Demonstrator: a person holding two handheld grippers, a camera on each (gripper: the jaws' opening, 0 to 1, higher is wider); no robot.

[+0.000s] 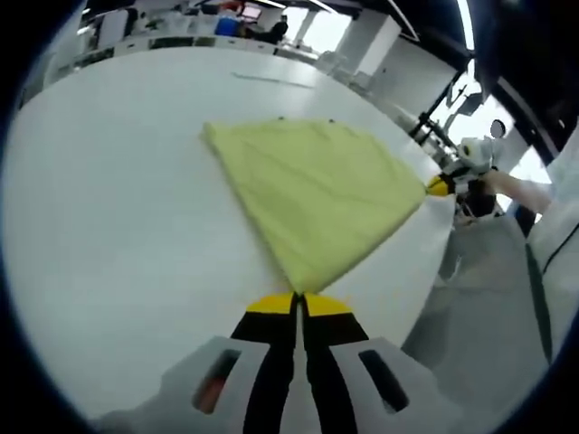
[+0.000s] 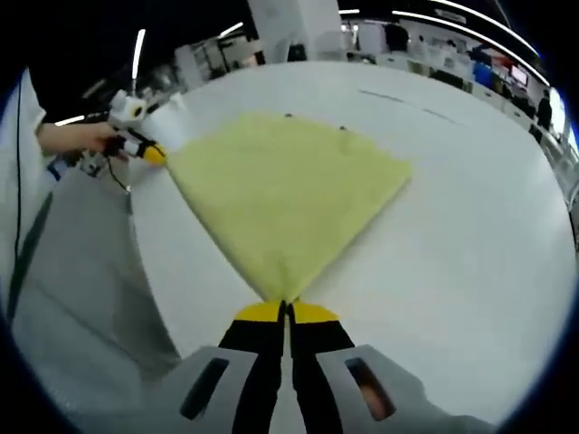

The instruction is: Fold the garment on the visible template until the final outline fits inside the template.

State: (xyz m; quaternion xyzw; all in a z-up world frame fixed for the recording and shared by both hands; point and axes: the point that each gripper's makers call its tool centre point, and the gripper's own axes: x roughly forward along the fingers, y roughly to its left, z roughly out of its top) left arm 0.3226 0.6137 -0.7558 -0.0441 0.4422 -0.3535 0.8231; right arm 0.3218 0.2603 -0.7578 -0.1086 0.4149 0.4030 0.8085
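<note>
Left gripper view: a white table (image 1: 109, 235) runs across the frame, its edge falling away at the right. On it lies the garment (image 1: 308, 194), a yellow-green cloth spread flat in a roughly triangular outline. One corner points to the far left, one to the right at the table edge, and one toward the camera. The left gripper (image 1: 298, 303) stands at the bottom, yellow-tipped jaws pressed together and clenched on the near corner of the garment. At the right edge of the table the right gripper (image 1: 441, 186) meets the right corner of the garment; a person's hand (image 1: 511, 185) holds it.

Right gripper view: at the far left the left gripper (image 2: 154, 154) meets the left corner of the garment (image 2: 289, 194), held by a hand (image 2: 77, 136). The garment lies flat on the table (image 2: 470, 235), just beside the table edge at the left. Its near corner narrows into the right gripper (image 2: 285, 312), whose jaws are closed together, grasping that corner. Beyond the table, at the far right, stand desks and a screen (image 2: 520, 77), too small to detail.
</note>
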